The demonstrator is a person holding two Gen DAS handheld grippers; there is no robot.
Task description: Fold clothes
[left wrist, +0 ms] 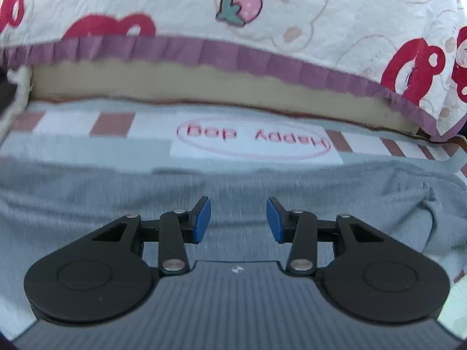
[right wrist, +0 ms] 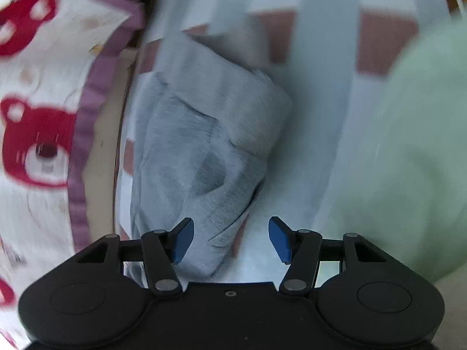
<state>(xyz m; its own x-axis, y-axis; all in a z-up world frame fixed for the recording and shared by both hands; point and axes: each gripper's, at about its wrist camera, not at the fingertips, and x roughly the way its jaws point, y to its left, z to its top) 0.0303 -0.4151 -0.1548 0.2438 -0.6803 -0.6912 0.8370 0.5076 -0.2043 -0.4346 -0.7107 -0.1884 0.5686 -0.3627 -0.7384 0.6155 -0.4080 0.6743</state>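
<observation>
Both wrist cams close, look down; share grey garment point(left wrist: 233, 180).

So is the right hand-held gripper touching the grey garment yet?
Cannot tell. In the right wrist view the right hand-held gripper is open, its left fingertip overlapping the grey garment in the image, but no contact or gap shows plainly.

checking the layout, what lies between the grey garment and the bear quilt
In the left wrist view, the checked sheet and a tan edge lie between grey garment and quilt.
</observation>
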